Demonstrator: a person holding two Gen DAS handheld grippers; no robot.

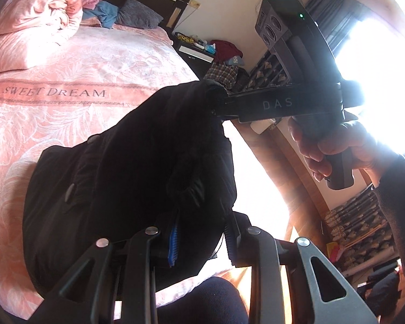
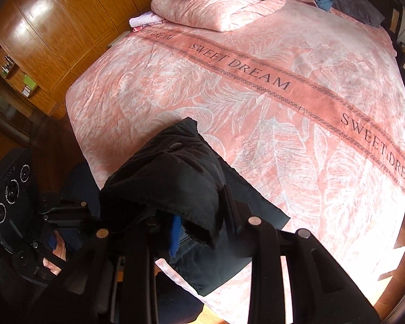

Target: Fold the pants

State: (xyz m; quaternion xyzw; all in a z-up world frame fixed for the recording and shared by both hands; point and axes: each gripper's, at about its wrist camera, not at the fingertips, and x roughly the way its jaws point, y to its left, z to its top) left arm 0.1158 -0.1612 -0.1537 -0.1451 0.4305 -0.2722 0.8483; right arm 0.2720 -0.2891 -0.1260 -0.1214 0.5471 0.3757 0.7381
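Now | left gripper (image 1: 201,239) fingers pinching black pants (image 1: 127,162) | right gripper (image 2: 199,229) fingers likewise pinching pants

Your pants (image 1: 127,162) are black, of a thick matte fabric, with round metal snaps showing on the bunched upper part. They hang lifted and crumpled above the near edge of the bed, gathered into heavy folds. From the right wrist view, the pants (image 2: 175,178) drape downward, with a flat section trailing onto the pink bedspread below the raised bundle.
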